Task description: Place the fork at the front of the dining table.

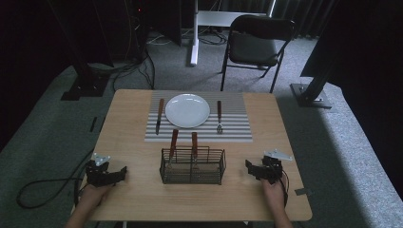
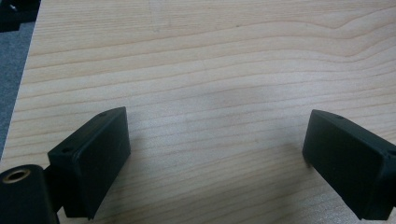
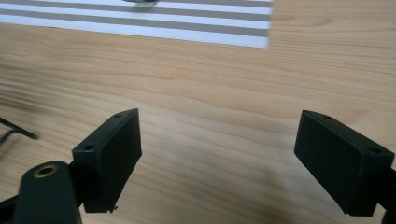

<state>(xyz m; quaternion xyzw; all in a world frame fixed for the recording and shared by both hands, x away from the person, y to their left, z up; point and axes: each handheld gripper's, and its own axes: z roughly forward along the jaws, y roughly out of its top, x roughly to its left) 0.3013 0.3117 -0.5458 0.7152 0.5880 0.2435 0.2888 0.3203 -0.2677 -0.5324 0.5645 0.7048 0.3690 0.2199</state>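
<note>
A white plate (image 1: 187, 110) sits on a striped placemat (image 1: 235, 129) at the far middle of the wooden table (image 1: 138, 190). A knife (image 1: 159, 115) lies left of the plate and a fork (image 1: 219, 116) right of it. In front of the mat stands a black wire basket (image 1: 192, 166) with two wooden-handled utensils (image 1: 174, 141) sticking out. My left gripper (image 1: 122, 173) rests near the front left, open, with bare wood between its jaws (image 2: 215, 140). My right gripper (image 1: 249, 167) rests at the front right, open over bare wood (image 3: 217, 144).
A black folding chair (image 1: 256, 42) stands on the grey carpet beyond the table. Dark stands and cables lie at the back left. A corner of the placemat (image 3: 224, 28) lies ahead of my right gripper, and a bit of the basket's wire (image 3: 16, 129) shows at its left.
</note>
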